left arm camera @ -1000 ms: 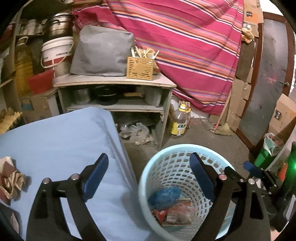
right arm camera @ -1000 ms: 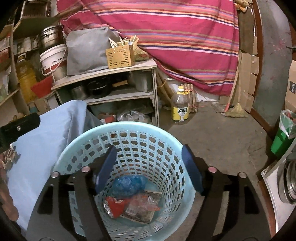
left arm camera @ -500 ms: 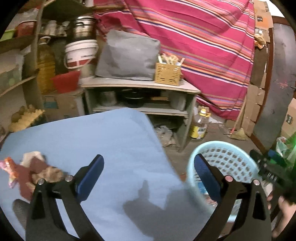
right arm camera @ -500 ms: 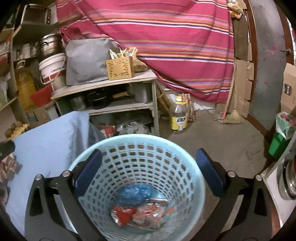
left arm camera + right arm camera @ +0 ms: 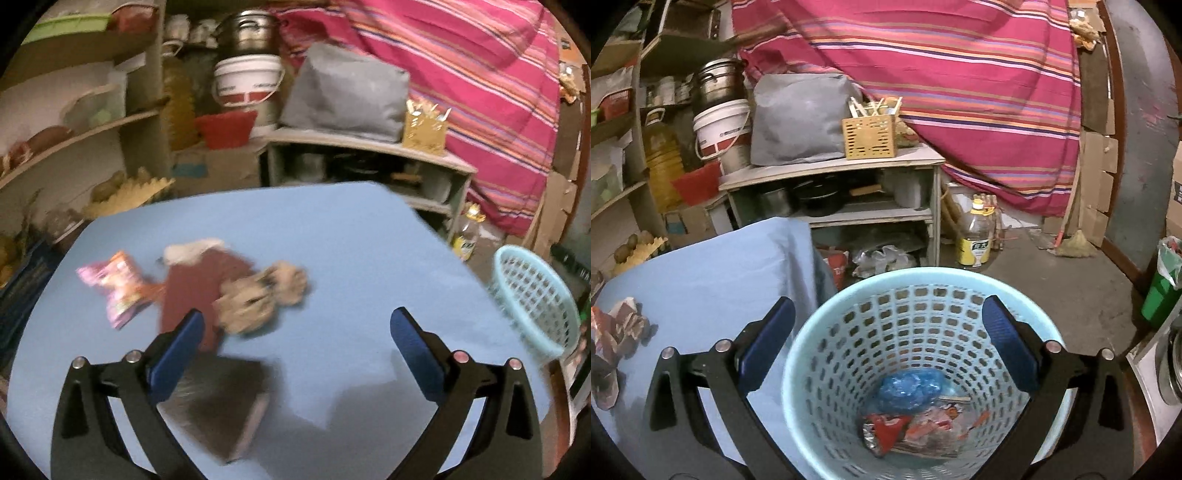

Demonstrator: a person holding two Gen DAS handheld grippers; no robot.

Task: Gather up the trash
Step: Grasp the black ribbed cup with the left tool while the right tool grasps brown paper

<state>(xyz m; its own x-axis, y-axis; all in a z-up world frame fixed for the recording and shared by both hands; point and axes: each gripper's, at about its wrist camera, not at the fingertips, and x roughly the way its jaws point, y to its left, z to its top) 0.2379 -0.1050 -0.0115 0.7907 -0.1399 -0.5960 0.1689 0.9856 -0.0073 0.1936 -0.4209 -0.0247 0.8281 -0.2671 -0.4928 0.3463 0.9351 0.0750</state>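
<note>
Item, my left gripper (image 5: 295, 347): jaws opening, wide apart with nothing between them, angled down over the blue-covered table (image 5: 354, 236). Nearest, below its left finger, a dark flat object (image 5: 221, 402), blurred; I cannot tell what it is. Beyond it, a dark red sheet (image 5: 195, 288), a crumpled tan wad (image 5: 258, 299) touching its right edge, a pink snack wrapper (image 5: 118, 288) just left, a white scrap (image 5: 192, 247) at the far end. Right half of the cloth bare; table edge falls away at right, where the light blue basket (image 5: 535, 299) stands beside it. Item, my right gripper (image 5: 886, 343): spread just as wide, empty, tilted down over that basket (image 5: 923, 291); its left finger hangs over the cloth, its right over the basket's inside. In the basket bottom: a crumpled blue bag (image 5: 908, 387), a red foil wrapper (image 5: 882, 428), other wrappers beneath. Farther: wooden shelf unit (image 5: 831, 170) close behind table and basket, grey bag (image 5: 798, 122) and slotted yellow box (image 5: 870, 136) on top; oil bottle (image 5: 975, 236) on open concrete floor; striped pink cloth (image 5: 960, 74) hanging at the back.
</note>
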